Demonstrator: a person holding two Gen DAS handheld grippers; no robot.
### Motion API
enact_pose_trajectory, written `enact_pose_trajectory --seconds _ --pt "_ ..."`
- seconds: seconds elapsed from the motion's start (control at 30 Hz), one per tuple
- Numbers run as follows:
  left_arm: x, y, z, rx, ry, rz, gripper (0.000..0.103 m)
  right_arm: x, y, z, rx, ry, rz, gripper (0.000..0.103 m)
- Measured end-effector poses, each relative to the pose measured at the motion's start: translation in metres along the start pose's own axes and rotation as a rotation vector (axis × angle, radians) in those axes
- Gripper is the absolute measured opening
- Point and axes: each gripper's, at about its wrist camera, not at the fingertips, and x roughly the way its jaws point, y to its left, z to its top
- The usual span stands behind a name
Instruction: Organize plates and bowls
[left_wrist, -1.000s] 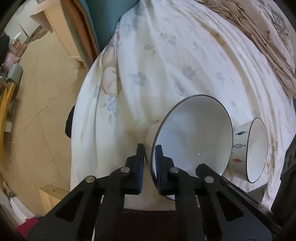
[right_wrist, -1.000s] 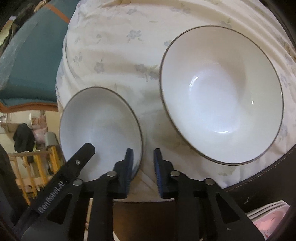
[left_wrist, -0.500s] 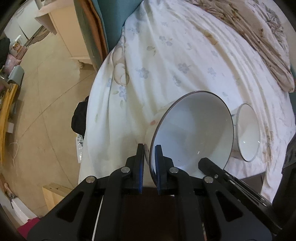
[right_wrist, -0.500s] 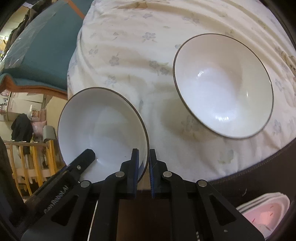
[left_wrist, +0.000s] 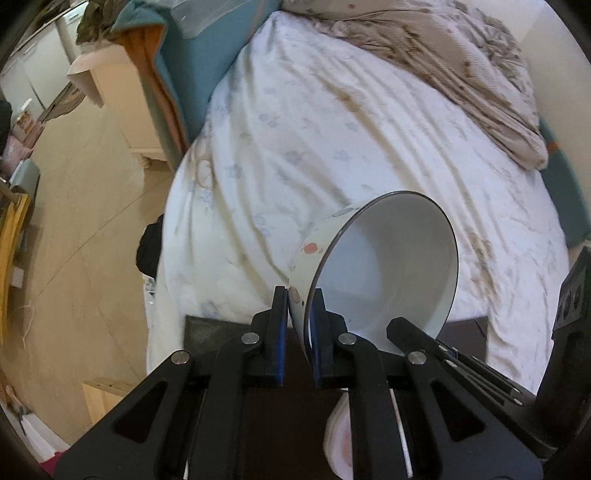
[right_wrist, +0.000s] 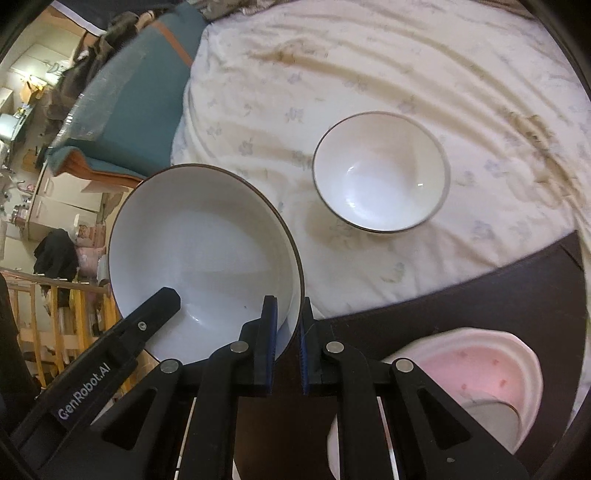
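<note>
**A:** What have I got in each tong?

**B:** From my seat, both grip one big white bowl by its dark rim. The left gripper has its blue pads clamped narrow on the rim at the bowl's 7 o'clock, with the bowl tipped on edge and its mouth facing 3 o'clock. The right gripper pinches the same rim at the bowl's 5 o'clock in its own view, one pad inside, one outside.

**A:** Room to move?

**B:** The bed sheet spreads wide from 10 through 2 o'clock. Its near edge drops onto a dark bench at 4 o'clock. A second bowl sits upright on the sheet at 1 o'clock, well apart from the held one. Pink plates lie at 5 o'clock on the bench, below the right tong.

**A:** Surfaces?

**B:** Glazed, smooth, round bowl, with coloured spots on its outer wall. The sheet is soft, creased, floral. A crumpled beige blanket lies at 1 o'clock in the left view, and bare floor at 9.
</note>
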Motion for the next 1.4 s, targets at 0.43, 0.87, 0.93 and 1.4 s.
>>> enact_pose_trajectory --seconds 0.43,0.87,0.93,1.4 --pt "-0.050 -0.043 -0.065 0.112 -0.020 -0.103 0.009 -0.086 -0.039 -0.052 -0.024 -0.060 -0.027 0.012" --pt "-0.088 -0.060 -0.142 0.163 -0.069 -0.128 0.010 -0.131 -0.065 -0.124 -0.098 -0.059 -0.011 0.013" --pt "-0.088 -0.062 -0.150 0.169 -0.069 -0.133 0.010 -0.136 -0.069 -0.132 -0.111 -0.058 -0.001 0.013" --pt "-0.062 -0.083 -0.171 0.230 -0.055 -0.147 0.009 -0.137 -0.113 -0.162 -0.231 -0.132 0.034 0.014"
